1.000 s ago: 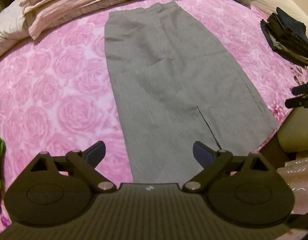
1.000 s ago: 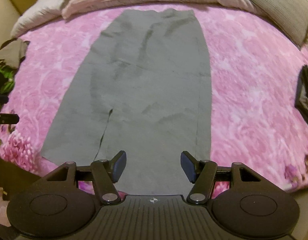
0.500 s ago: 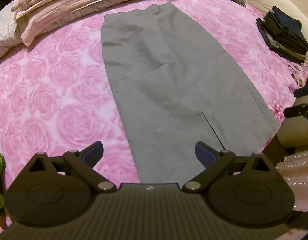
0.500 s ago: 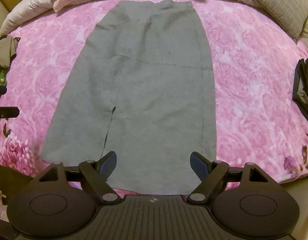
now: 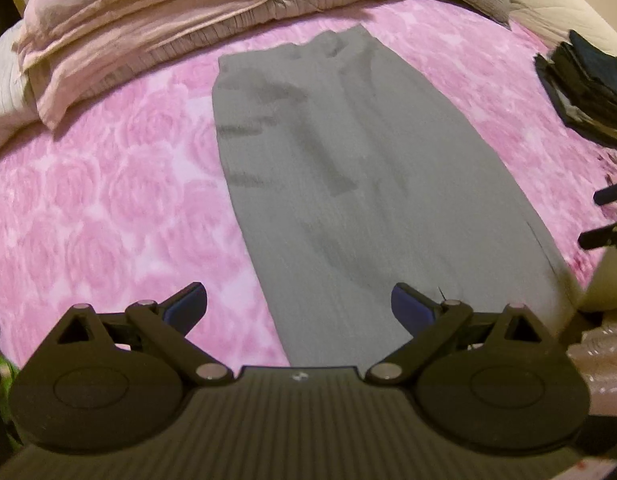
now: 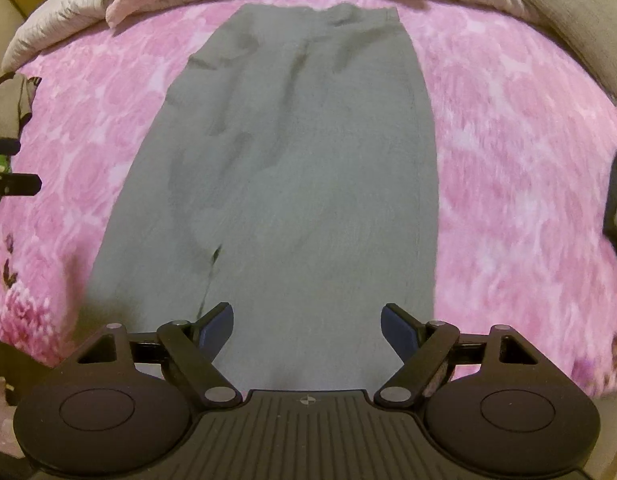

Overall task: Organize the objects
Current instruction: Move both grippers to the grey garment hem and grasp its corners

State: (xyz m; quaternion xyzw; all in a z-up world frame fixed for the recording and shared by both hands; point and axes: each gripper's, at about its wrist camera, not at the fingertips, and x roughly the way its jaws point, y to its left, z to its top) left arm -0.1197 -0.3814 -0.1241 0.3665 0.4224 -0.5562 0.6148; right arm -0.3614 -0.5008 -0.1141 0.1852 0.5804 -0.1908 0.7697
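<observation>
A long grey skirt (image 5: 348, 184) lies flat on the pink rose-patterned bedspread (image 5: 108, 200), waistband at the far end and hem with a slit near me. It also shows in the right wrist view (image 6: 300, 168), where the slit (image 6: 210, 276) is left of centre. My left gripper (image 5: 298, 308) is open and empty, low over the hem's left corner. My right gripper (image 6: 306, 326) is open and empty, low over the hem's right part. The right gripper's fingers (image 5: 604, 216) show at the right edge of the left wrist view.
Pale pink folded bedding (image 5: 148, 20) lies along the head of the bed. A grey pillow (image 6: 568, 12) sits at the far right. A stack of dark folded clothes (image 5: 584, 92) lies on the right side of the bed. A dark garment (image 6: 8, 108) lies at the left edge.
Both grippers have come down and forward toward the skirt's hem. The right gripper's jaws have opened wider. The skirt has not moved.
</observation>
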